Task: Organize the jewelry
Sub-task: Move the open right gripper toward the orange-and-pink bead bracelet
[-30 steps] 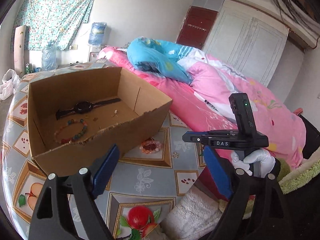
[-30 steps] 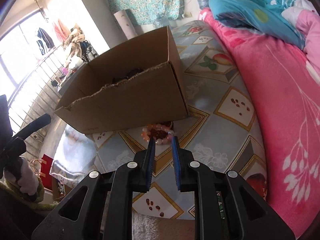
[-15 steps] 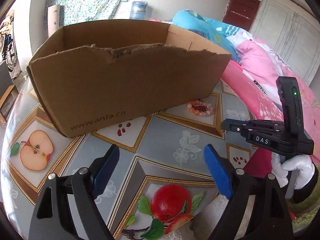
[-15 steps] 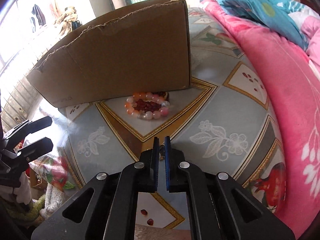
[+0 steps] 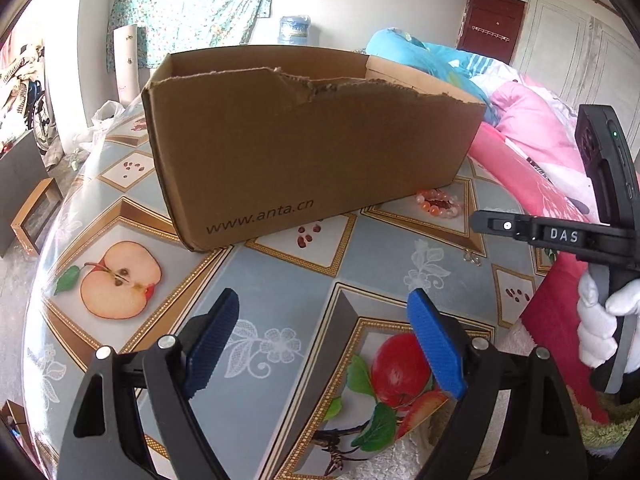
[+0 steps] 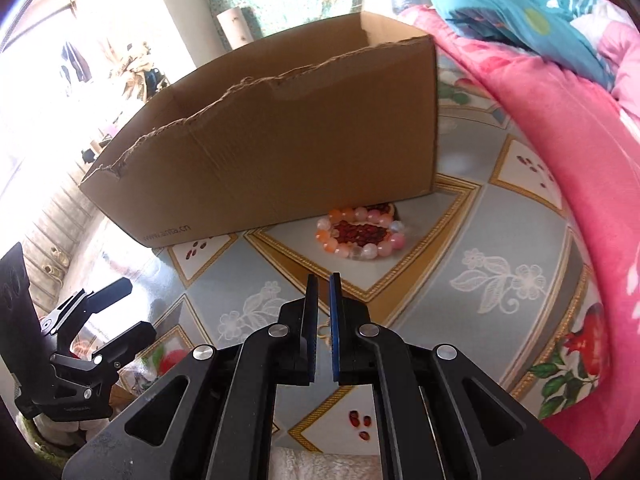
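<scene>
Right gripper (image 6: 324, 280) is pinching narrow on a small ring (image 6: 323, 329); left gripper (image 5: 320, 314) is hovering wide, empty. Lift gently, clearing the cardboard box (image 6: 280, 152) rim before releasing.

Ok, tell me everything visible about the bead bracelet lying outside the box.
The bead bracelet is a closed loop of round, glossy beads in pink, orange and milky white, looking like polished stone or glass. It lies flat on the patterned tablecloth, close against the foot of the cardboard box near its right corner; whether it touches the box is unclear. Neither gripper touches it. The red seeds inside the loop are printed on the cloth.
</scene>
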{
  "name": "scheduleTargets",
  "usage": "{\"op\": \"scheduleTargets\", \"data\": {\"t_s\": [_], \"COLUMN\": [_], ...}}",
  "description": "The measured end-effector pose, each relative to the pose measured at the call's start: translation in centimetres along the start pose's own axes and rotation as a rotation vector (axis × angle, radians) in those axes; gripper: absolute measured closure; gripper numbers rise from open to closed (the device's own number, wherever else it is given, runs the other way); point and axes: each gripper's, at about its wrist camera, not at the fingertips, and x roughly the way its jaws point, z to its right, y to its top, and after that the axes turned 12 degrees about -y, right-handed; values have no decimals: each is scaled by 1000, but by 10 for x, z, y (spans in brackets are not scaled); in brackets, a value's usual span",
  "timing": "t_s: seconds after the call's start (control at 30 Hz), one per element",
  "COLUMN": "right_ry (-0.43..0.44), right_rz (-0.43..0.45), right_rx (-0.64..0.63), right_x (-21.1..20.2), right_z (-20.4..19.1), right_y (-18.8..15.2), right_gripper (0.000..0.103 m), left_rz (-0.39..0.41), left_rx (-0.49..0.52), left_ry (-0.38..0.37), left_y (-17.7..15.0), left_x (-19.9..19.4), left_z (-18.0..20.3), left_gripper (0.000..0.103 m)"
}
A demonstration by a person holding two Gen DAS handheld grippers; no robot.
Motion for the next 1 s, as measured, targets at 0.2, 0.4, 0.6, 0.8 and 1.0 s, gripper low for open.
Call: {"op": "scheduleTargets", "data": {"t_s": [0.2,0.4,0.6,0.8,1.0], "right_ry": [-48,-42,55,60,-27], "right_rz": [-83,-86,-105,-92,-141], "right_rx": [62,17,0,21,-18], "right_x": [3,16,28,17,4], "right_z": [7,-20,-46,-39,-35], "right_y": [-10,-9,-4,3,-14], "right_gripper": [99,99,99,98,97], "left_rz": [-22,-49,-50,-52,-64], "left_rx": [28,-1,-41,-23,-16], "left_ry": [6,-15,-37,-35,-53], "left_y": [-2,-2,-1,-2,-1], "left_x": [4,9,8,8,10], "left_z": [-4,-11,-16,-15,-16], "left_gripper": [19,19,19,18,15]}}
